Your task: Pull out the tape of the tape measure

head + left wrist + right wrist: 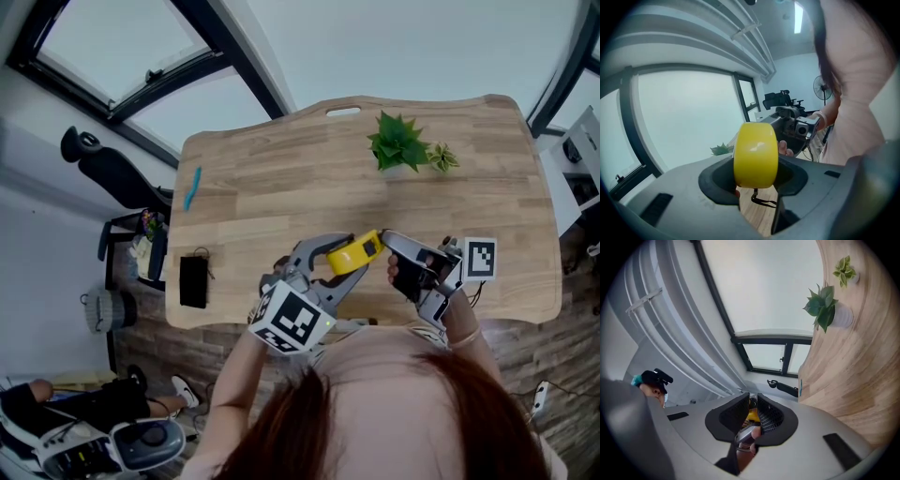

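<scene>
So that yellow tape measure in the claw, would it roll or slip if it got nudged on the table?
Probably stiff: the tape measure keeps its rounded shape clamped in the left claw. Its glossy shell looks slippery, so a loose grip might slide. Set on that curved edge on the table it could well roll; flat, likely not.

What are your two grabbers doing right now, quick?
Left gripper: closed on the yellow tape measure.
Right gripper: jaws nearly together right at the tape measure; whether they grip anything cannot be told.
</scene>
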{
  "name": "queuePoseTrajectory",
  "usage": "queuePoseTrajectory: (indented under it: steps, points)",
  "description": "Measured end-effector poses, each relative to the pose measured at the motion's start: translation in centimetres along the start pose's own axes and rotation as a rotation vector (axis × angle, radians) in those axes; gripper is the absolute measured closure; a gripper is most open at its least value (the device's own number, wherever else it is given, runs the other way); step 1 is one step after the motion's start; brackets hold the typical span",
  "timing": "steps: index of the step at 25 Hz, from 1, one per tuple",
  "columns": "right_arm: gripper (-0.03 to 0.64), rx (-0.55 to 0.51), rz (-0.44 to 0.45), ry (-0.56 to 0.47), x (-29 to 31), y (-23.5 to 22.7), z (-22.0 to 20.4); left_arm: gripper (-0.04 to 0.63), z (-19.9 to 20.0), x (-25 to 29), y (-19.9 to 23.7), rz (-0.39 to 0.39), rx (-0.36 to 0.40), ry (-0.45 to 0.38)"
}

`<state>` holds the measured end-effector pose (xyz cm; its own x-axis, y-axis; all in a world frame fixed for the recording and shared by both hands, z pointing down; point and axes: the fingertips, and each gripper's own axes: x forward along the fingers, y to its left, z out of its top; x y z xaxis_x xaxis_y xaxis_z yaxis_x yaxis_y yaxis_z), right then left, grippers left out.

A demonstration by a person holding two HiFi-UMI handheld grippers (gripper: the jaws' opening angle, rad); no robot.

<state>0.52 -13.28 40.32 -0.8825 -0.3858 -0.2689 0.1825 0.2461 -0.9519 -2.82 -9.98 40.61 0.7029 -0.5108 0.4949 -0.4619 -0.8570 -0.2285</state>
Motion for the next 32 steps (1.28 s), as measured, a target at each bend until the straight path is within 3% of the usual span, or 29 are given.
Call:
queuePoseTrajectory:
  steps: [14, 32]
  points:
    - [0.568, -0.206, -0.168, -0.036, -1.8, -0.7, 2.6, 0.428, -2.8, 0.1, 0.2, -0.003, 0.012, 0.109]
    - [0.568, -0.260, -0.231, -0.156, -4.2, 0.0, 6.1, 0.428, -4.7, 0.0, 0.9, -0.018, 0.009, 0.143]
